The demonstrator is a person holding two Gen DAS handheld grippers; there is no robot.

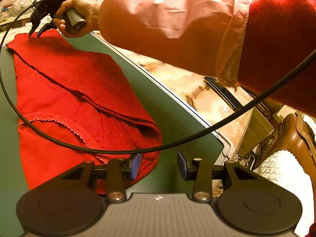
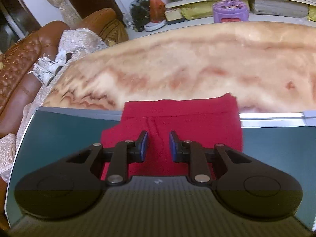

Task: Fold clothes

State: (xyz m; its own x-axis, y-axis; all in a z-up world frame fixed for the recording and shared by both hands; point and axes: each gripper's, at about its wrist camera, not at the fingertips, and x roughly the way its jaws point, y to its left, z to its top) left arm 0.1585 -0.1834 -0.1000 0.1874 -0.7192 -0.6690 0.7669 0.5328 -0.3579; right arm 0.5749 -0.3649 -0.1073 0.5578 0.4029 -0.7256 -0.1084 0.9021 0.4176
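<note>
The red garment (image 1: pixel 79 90) lies partly folded on the dark green bench (image 1: pixel 169 106); in the left wrist view it runs from about ten o'clock, far off, down to the middle near the camera; one layer is turned over the other, its edge running diagonally across the cloth, and a scalloped neckline seam (image 1: pixel 65 118) shows at about eight o'clock.

The left tool (image 1: pixel 159 165) stands spread, its blue pads apart with nothing between them; its left pad (image 1: pixel 136 165) is over the near corner of the garment, its right pad over bare bench; whether the left pad touches the cloth I cannot tell.

The right tool (image 1: pixel 35 33) is at ten o'clock in the left wrist view, held by a hand (image 1: pixel 79 13) in a pink sleeve (image 1: pixel 167 25); its fingertips are at the far end of the garment, touching or just above it; a black cable (image 1: pixel 11 98) loops over the cloth.

In the right wrist view the right tool (image 2: pixel 158 146) is partly spread over the garment (image 2: pixel 187 122); the pads do not pinch anything; the cloth's far end overhangs the bench edge (image 2: pixel 272 116) at twelve o'clock onto a marbled surface (image 2: pixel 197 63); a brown sofa (image 2: pixel 21 63) sits at nine o'clock.
</note>
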